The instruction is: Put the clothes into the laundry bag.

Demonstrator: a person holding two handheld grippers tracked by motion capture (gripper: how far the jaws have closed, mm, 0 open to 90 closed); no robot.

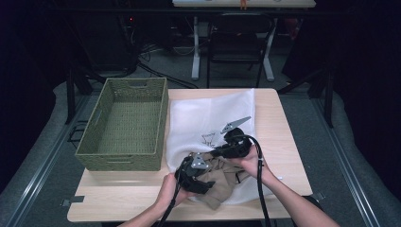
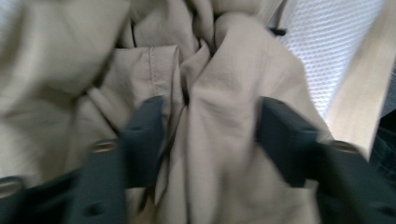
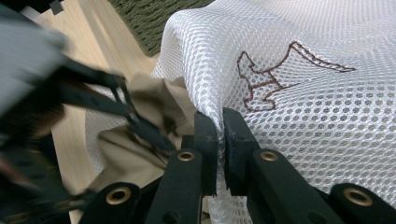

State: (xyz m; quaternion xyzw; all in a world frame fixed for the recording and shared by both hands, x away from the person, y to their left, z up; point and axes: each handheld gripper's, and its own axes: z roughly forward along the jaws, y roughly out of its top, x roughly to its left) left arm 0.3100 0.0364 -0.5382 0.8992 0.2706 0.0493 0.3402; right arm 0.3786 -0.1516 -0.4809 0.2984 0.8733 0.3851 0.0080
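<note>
A white mesh bag (image 1: 213,113) lies spread on the wooden table (image 1: 123,194), with a brown stitched figure (image 3: 261,84) on it. At its near edge sits a crumpled tan garment (image 1: 222,187). My right gripper (image 3: 220,116) is shut on the bag's mesh rim (image 3: 303,116) and lifts it beside the tan cloth (image 3: 154,102). My left gripper (image 2: 210,126) points into the garment (image 2: 224,93), its jaws standing apart on either side of a thick fold. In the high view both grippers, left (image 1: 201,178) and right (image 1: 215,152), meet over the bag's mouth.
A green woven basket (image 1: 123,156) stands on the table's left half against the bag's edge. Bare wood shows along the near edge and at the right side. Beyond the table are a dark chair and desk legs.
</note>
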